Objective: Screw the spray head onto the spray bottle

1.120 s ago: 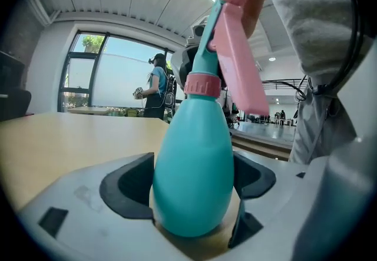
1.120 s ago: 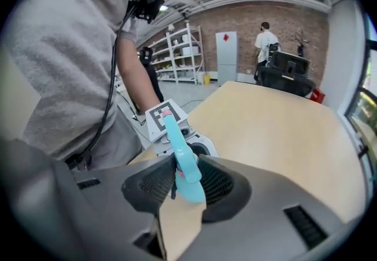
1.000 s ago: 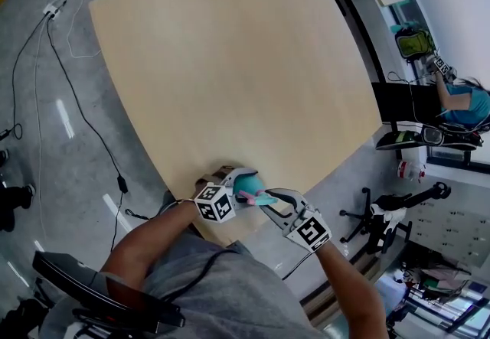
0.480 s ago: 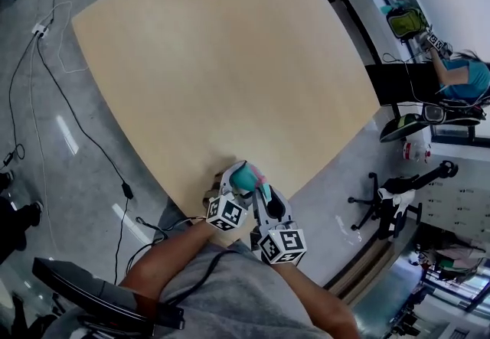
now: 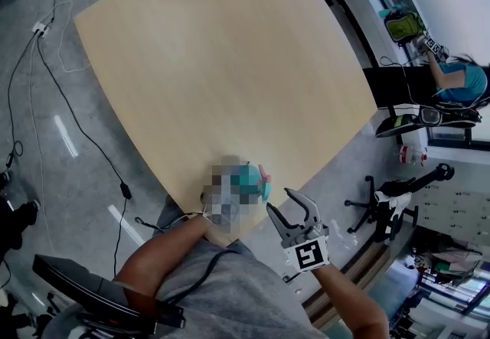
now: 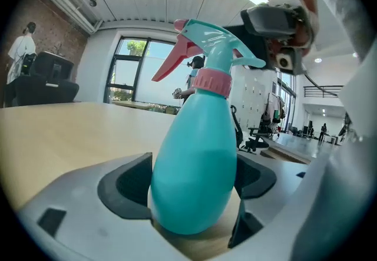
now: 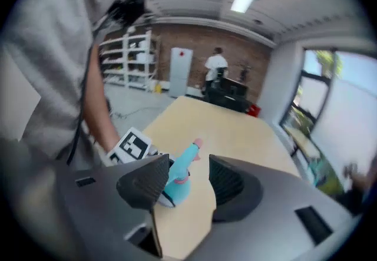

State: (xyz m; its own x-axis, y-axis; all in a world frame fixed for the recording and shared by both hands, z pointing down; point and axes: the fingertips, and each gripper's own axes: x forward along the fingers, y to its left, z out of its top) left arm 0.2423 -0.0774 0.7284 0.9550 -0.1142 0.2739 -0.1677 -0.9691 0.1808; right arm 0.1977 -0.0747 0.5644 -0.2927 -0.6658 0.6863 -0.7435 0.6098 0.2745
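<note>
A teal spray bottle stands on the wooden table close to its near edge. Its teal spray head, with a pink trigger and pink collar, sits on the bottle's neck. My left gripper is shut on the bottle's round body, one pad on each side. My right gripper hangs off to the lower right of the bottle, clear of it. Its jaws have just been opening and hold nothing. In the right gripper view the bottle shows farther off, past the open gripper.
The table's near edge runs just below the bottle. Cables trail over the floor on the left. A black chair is at the lower left, an office chair at the right, and a person sits further right.
The right gripper has come off the spray head, opened, and moved down and to the right in the head view. The bottle stays upright in the left gripper.
</note>
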